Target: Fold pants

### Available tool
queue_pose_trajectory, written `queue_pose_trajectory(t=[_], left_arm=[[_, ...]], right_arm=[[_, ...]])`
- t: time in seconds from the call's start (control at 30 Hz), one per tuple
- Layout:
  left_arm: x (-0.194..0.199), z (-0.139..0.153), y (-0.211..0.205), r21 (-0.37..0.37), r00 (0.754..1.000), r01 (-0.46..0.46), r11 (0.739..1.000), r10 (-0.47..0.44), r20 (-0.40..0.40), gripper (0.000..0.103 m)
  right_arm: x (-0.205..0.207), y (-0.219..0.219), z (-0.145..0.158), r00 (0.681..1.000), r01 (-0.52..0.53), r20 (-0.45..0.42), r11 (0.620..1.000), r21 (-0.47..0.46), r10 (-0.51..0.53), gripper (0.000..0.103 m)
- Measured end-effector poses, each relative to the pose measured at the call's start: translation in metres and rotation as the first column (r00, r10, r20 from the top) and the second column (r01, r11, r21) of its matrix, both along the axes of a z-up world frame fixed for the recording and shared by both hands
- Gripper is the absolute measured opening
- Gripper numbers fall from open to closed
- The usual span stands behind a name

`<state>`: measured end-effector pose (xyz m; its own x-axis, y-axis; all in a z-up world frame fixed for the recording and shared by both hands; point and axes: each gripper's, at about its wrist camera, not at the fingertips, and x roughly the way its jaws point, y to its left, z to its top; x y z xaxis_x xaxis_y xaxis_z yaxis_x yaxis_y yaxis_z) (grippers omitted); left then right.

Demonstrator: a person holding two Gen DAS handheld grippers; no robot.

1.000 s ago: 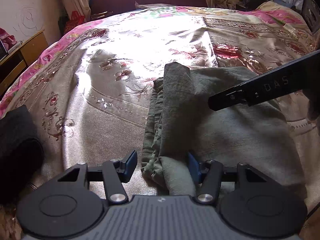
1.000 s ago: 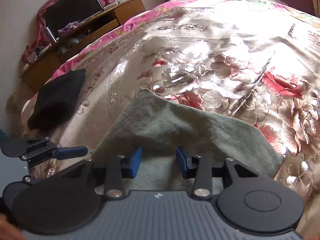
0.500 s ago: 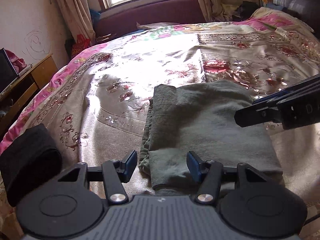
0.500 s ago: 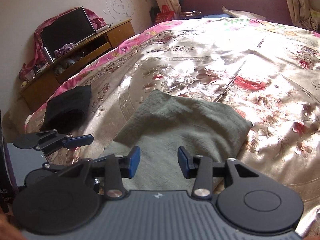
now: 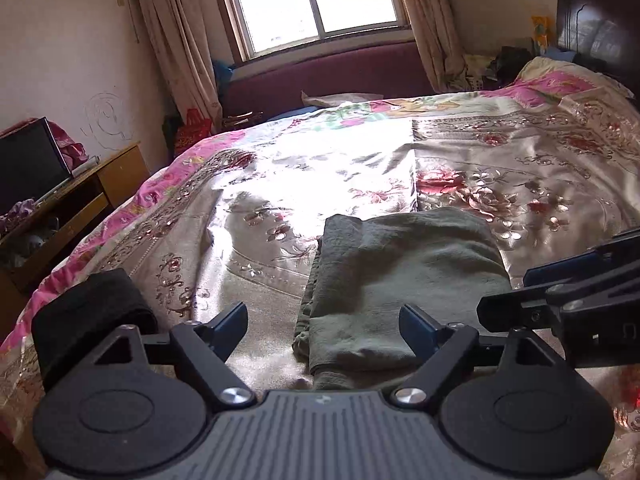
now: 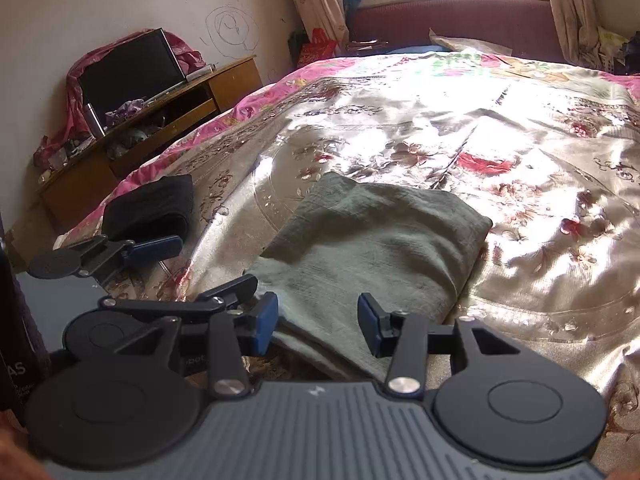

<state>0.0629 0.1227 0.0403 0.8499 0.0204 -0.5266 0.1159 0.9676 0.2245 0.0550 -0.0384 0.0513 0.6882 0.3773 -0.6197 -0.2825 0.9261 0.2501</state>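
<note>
Sunlit window (image 5: 316, 0) behind floral bed (image 5: 520, 168) — wooden cabinet (image 6: 160, 116) at wall.

Folded pants (image 5: 404, 280) lie on the bed (image 5: 280, 184); a folded cloth (image 5: 86, 312), perhaps, lies left

Both the left gripper (image 5: 322, 326) and right gripper (image 6: 318, 322) have lifted off the folded pants (image 5: 400, 280), jaws opening.

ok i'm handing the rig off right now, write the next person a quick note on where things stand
Left gripper: jaws opening, nothing between the pads.
Right gripper: jaws opening, nothing held.
Pants: green, folded into a compact stack, flat on the bedspread, in front of both grippers.
Black bundle: folded, at the bed's left edge.
Done: the fold looks finished, pants released.
Left: probably only a tidy of the uneven left edge, if wanted.
</note>
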Motion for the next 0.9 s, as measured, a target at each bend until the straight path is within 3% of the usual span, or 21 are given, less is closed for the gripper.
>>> queue_pose_trajectory(t=[0.07, 0.3, 0.5, 0.9], left_arm=[[-0.009, 0.002, 0.0, -0.003, 1.0, -0.006, 1.0, 0.006, 0.023, 0.103], [-0.021, 0.001, 0.0, -0.073, 1.0, -0.023, 0.997, 0.024, 0.016, 0.103], [-0.025, -0.008, -0.006, -0.067, 1.0, -0.026, 0.997, 0.026, -0.011, 0.103], [-0.029, -0.017, -0.005, -0.09, 0.997, -0.059, 0.994, 0.054, -0.062, 0.103]], right_arm=[[-0.01, -0.002, 0.003, 1.0, 0.016, 0.017, 1.0, 0.02, -0.016, 0.046], [-0.033, -0.011, 0.003, 0.996, 0.087, 0.018, 0.995, 0.052, -0.088, 0.047], [-0.04, -0.017, -0.013, 0.989, 0.145, -0.013, 0.989, 0.012, -0.145, 0.047], [-0.046, -0.018, -0.029, 0.983, 0.177, -0.06, 0.984, 0.028, -0.175, 0.047]])
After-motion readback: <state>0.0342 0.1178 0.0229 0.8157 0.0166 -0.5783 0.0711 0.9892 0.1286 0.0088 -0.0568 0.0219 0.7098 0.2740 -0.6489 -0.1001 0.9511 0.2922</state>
